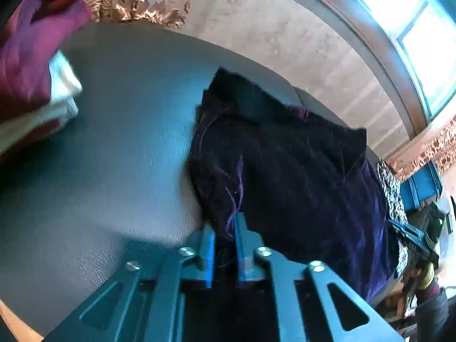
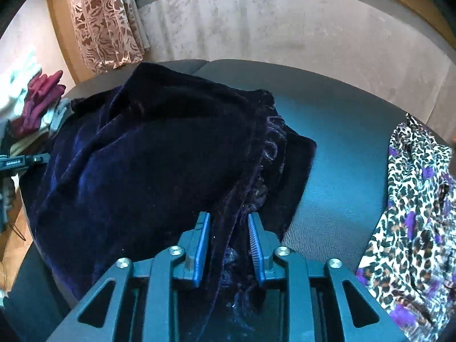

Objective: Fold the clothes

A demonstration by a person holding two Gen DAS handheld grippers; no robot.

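A dark purple velvet garment (image 1: pixel 287 176) lies bunched on the grey table (image 1: pixel 119 142). My left gripper (image 1: pixel 225 228) is shut on its near left edge, with fabric pinched between the blue pads. In the right wrist view the same garment (image 2: pixel 148 159) spreads to the left. My right gripper (image 2: pixel 228 222) is shut on a thick fold of its trimmed edge; cloth fills the gap between the fingers. The right gripper also shows at the far right of the left wrist view (image 1: pixel 413 236).
A pile of magenta and white clothes (image 1: pixel 31 65) sits at the table's left; it also shows in the right wrist view (image 2: pixel 37 105). A leopard-print garment with purple spots (image 2: pixel 413 213) lies at the right. A wall, patterned curtains (image 2: pixel 102 20) and a window (image 1: pixel 421 28) stand behind the table.
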